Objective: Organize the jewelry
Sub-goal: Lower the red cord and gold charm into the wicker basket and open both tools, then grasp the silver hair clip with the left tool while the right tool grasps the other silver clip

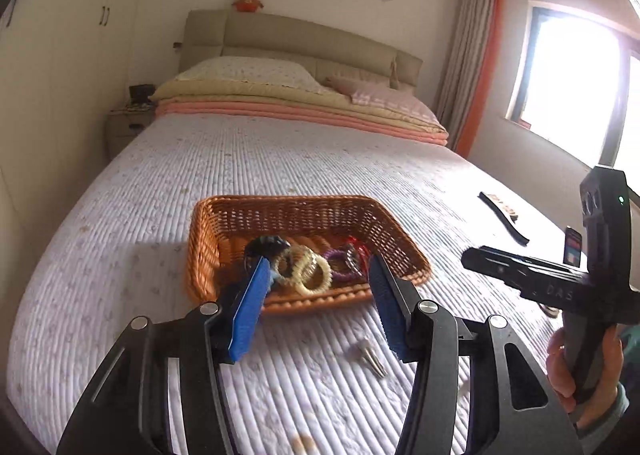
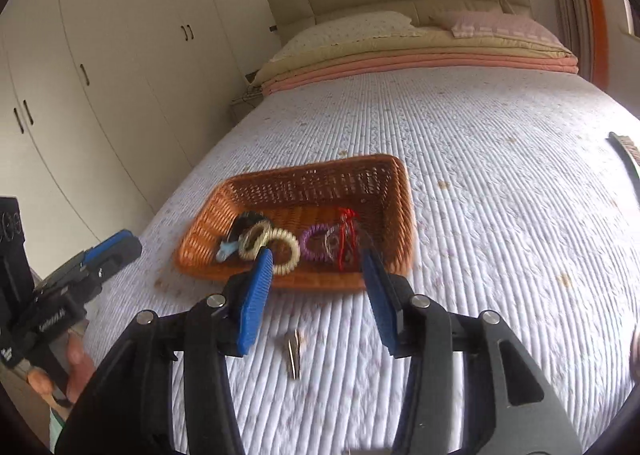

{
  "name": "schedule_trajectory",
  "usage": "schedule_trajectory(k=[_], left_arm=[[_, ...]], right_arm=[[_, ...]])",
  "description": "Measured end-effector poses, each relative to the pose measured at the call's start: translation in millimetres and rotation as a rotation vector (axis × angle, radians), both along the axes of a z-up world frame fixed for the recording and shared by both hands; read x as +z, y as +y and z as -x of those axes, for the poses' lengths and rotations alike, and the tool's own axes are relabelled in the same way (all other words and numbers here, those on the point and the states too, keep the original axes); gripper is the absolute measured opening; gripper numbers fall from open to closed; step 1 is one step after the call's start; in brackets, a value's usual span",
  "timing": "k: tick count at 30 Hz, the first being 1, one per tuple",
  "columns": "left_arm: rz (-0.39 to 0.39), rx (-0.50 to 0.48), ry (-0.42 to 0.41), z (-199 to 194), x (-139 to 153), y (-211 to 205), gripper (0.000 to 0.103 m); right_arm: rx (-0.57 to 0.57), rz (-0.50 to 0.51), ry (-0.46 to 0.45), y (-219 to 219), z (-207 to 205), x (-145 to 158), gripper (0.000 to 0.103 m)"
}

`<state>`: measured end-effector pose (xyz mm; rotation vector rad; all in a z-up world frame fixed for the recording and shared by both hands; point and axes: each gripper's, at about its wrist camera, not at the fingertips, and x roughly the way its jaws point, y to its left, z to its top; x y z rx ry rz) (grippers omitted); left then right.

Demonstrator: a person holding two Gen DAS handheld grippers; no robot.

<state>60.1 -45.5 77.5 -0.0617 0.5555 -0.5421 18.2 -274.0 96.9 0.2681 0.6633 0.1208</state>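
A brown wicker basket [image 1: 216, 223] [image 2: 280, 183] sits on the quilted bed. It holds cream coil bracelets [image 1: 314, 275] [image 2: 286, 251], a purple coil bracelet [image 1: 340, 261] [image 2: 314, 241], a red cord piece [image 2: 345, 233], a black item [image 1: 266, 245] and a light blue piece [image 2: 225, 251]. A small metal hair clip [image 1: 372, 357] [image 2: 294, 351] lies on the quilt in front of the basket. My left gripper [image 1: 318, 295] is open and empty above the basket's near edge. My right gripper [image 2: 316, 279] is open and empty, above the clip.
A black hair comb [image 1: 504, 217] [image 2: 628, 157] lies on the quilt at the right. Folded blankets and pillows [image 1: 296, 103] lie at the bed head. A wardrobe [image 2: 100, 67] stands at the left. The right gripper's body [image 1: 560, 279] shows in the left wrist view.
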Motion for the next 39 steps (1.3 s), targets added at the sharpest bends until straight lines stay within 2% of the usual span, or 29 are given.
schedule_trajectory(k=[5, 12, 19, 22, 28, 32, 35, 39], left_arm=[[0.017, -0.014, 0.019, 40.2, -10.6, 5.8, 0.05], [0.001, -0.011, 0.118, 46.6, -46.0, 5.6, 0.05], [-0.03, -0.024, 0.143, 45.5, -65.9, 5.1, 0.05], [-0.038, -0.031, 0.162, 39.6, -73.4, 0.9, 0.05], [-0.064, -0.052, 0.202, 30.2, -94.2, -12.7, 0.05], [-0.076, -0.068, 0.229, 22.9, -103.1, -21.3, 0.05], [-0.078, -0.081, 0.254, 13.6, -107.4, -33.5, 0.05], [-0.092, -0.1, 0.291, -2.7, -113.6, -58.8, 0.05]], right_arm=[[-0.007, -0.023, 0.039, -8.9, 63.8, -17.9, 0.044], [-0.052, -0.063, 0.181, -8.9, 105.6, -72.8, 0.044], [-0.135, -0.081, 0.264, -17.0, 93.0, -113.0, 0.044], [-0.156, -0.077, 0.24, -14.6, 85.9, -117.5, 0.044], [-0.185, -0.005, 0.218, -4.1, 62.7, -119.8, 0.044], [-0.175, 0.102, 0.211, 3.9, 57.7, -123.3, 0.024], [-0.156, 0.094, 0.208, -3.6, 58.8, -124.6, 0.021], [-0.133, 0.103, 0.224, -14.7, 39.2, -122.3, 0.021]])
